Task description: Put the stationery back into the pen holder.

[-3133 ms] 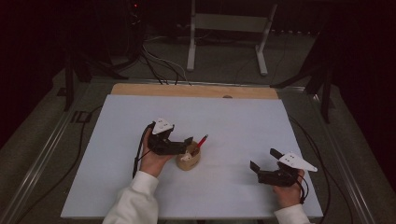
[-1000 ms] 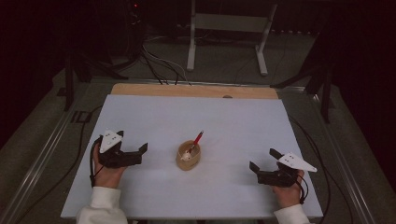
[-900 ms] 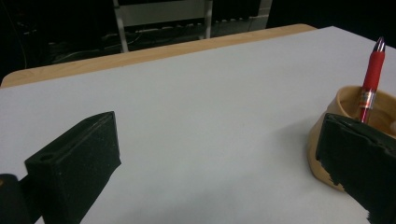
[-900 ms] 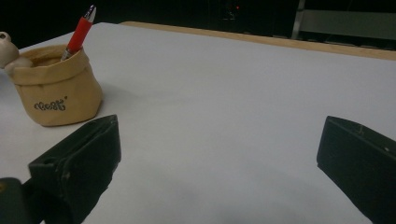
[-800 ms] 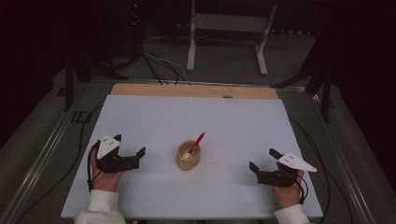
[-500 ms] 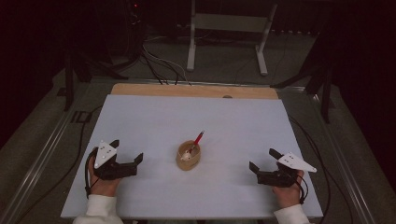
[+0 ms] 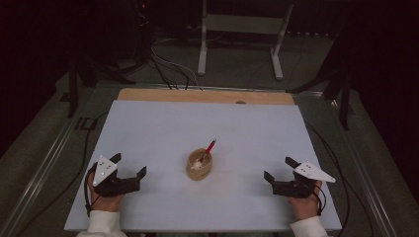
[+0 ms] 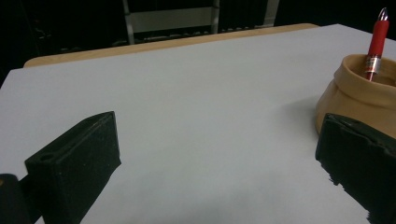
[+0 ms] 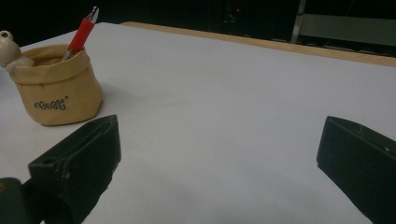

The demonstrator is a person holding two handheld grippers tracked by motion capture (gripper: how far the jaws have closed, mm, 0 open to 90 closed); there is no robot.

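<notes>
A tan fabric pouch [image 7: 199, 167] stands upright at the middle of the table, with a red pen [image 7: 210, 147] sticking out of it and leaning to the back right. A small white figure [image 9: 6, 44] sits at its rim. My left gripper [image 7: 129, 165] rests near the front left, open and empty, well left of the pouch. In the left gripper view the pouch [image 8: 359, 100] and pen [image 8: 376, 41] appear at the right beyond my left gripper [image 8: 219, 133]. My right gripper [image 7: 277, 169] rests at the front right, open and empty. The right gripper view has the pouch [image 9: 58, 88] far left of my right gripper [image 9: 219, 135].
The pale table top [image 7: 207, 123] has a wooden strip [image 7: 205, 96] along its back edge. Cables [image 7: 168, 69] and a white metal stand [image 7: 242, 34] lie on the dark floor behind the table. A metal rail [image 7: 39, 168] runs along the left side.
My left gripper has drawn back from the pouch to the front left of the table, leaving the pen standing in the pouch. The right gripper has not moved.
</notes>
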